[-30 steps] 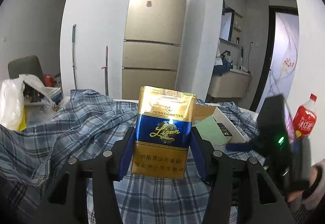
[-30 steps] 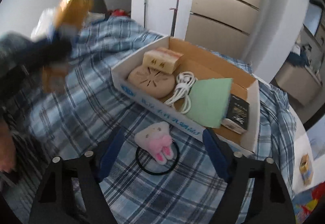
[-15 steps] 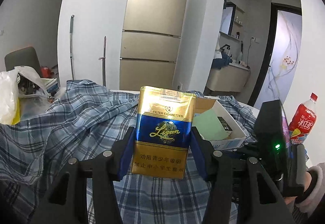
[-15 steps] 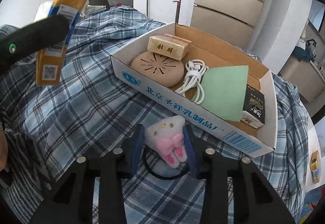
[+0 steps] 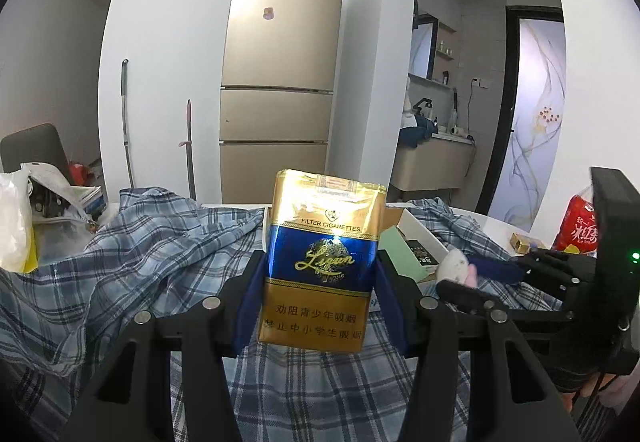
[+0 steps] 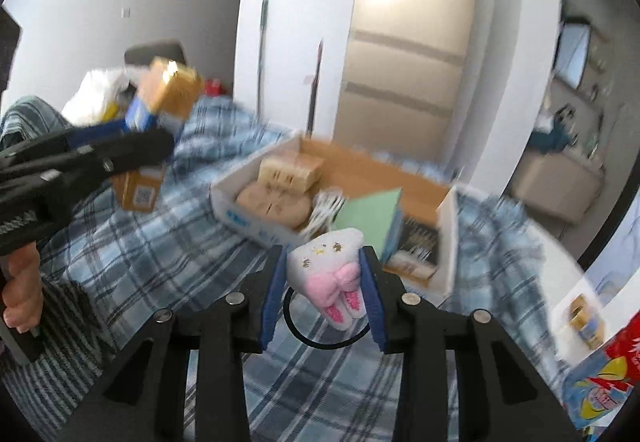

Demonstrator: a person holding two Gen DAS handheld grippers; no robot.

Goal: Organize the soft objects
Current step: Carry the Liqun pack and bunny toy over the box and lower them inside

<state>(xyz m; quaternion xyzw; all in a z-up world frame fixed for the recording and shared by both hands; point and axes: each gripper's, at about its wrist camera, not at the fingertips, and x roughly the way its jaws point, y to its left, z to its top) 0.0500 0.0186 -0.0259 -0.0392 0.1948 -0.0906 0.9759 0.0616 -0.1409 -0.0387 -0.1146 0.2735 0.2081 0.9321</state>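
Observation:
My left gripper [image 5: 320, 282] is shut on a gold and blue soft cigarette pack [image 5: 322, 262], held upright above the plaid cloth; it also shows in the right wrist view [image 6: 156, 133]. My right gripper [image 6: 320, 290] is shut on a white plush bunny with a pink bow [image 6: 330, 274], lifted off the cloth, its black hair loop [image 6: 320, 338] hanging below. The bunny also shows in the left wrist view [image 5: 454, 266]. The cardboard box [image 6: 256, 219] lies just beyond it, holding a tan round item, a small tan pack, a white cable, a green sheet and a black packet.
A blue plaid cloth [image 5: 132, 254] covers the table. A white plastic bag [image 5: 16, 226] and clutter sit at the far left. A red drink bottle [image 5: 580, 230] and a small gold box [image 5: 524, 242] stand at the right. A fridge [image 5: 280, 73] stands behind.
My right gripper has closed on the plush bunny and lifted it off the cloth, tilting the view upward. My left gripper still holds the cigarette pack, little moved.

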